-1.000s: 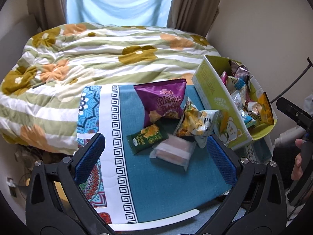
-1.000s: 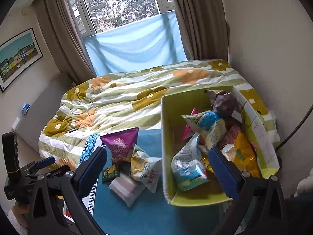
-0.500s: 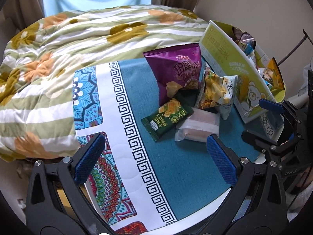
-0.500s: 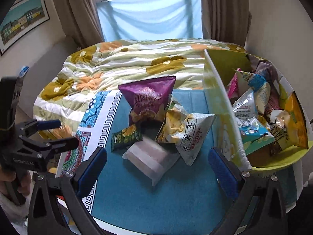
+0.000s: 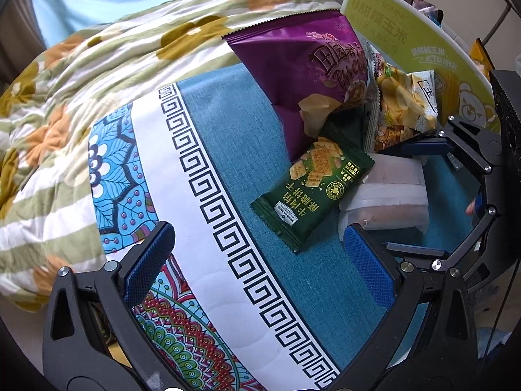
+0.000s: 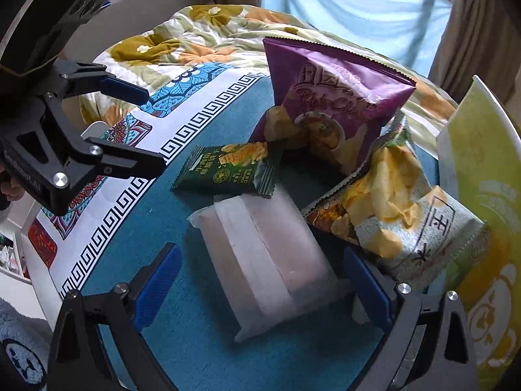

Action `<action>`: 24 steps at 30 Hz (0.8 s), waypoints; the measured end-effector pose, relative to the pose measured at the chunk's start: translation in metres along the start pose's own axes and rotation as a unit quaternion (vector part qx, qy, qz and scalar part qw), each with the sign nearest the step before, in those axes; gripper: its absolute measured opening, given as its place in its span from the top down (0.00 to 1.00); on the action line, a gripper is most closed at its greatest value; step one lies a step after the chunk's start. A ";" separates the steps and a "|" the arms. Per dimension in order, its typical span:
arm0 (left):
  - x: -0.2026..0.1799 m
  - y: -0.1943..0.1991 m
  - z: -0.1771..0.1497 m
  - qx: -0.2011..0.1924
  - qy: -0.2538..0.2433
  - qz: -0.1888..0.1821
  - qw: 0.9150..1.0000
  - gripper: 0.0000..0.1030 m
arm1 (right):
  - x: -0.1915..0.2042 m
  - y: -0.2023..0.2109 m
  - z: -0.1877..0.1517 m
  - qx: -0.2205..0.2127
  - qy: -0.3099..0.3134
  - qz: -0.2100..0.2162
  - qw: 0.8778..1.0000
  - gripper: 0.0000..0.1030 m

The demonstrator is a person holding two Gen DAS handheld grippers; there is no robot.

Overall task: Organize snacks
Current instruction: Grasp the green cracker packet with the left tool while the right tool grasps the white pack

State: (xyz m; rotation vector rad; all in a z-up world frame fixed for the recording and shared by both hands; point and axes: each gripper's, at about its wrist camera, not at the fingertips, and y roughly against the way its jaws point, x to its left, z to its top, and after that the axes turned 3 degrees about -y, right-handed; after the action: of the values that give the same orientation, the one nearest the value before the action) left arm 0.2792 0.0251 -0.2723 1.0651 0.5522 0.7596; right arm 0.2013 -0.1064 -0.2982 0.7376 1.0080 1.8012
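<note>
Four snacks lie on a teal cloth: a purple chip bag, a dark green cracker packet, a translucent white packet and a silver-yellow chip bag. My right gripper is open, its blue pads either side of the white packet's near end; it also shows in the left wrist view. My left gripper is open and empty above the cloth, left of the green packet; it also shows in the right wrist view.
A yellow-green cardboard box with more snacks stands right of the pile. A flowered duvet lies behind the patterned cloth. Curtains and a window are at the back.
Both grippers have moved in low toward the snack pile. My right gripper has come down around the white packet; my left has shifted closer to the green packet.
</note>
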 end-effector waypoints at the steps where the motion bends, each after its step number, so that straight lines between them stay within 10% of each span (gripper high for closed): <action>1: 0.000 -0.003 0.001 0.003 -0.007 -0.005 1.000 0.01 | 0.000 -0.004 0.001 0.001 0.004 0.006 1.000 0.05; 8: -0.004 -0.024 0.014 0.025 -0.054 -0.020 0.998 0.01 | 0.005 -0.019 0.003 0.014 0.052 -0.003 0.999 0.29; 24: -0.045 -0.062 0.047 0.044 -0.172 -0.032 0.984 0.09 | -0.011 0.010 -0.031 0.041 0.020 -0.019 0.999 0.39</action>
State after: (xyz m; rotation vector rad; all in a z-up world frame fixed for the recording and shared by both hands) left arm 0.3024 -0.0543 -0.3088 1.2237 0.3228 0.4836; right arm 0.1756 -0.1288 -0.3051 0.7292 1.1199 1.7562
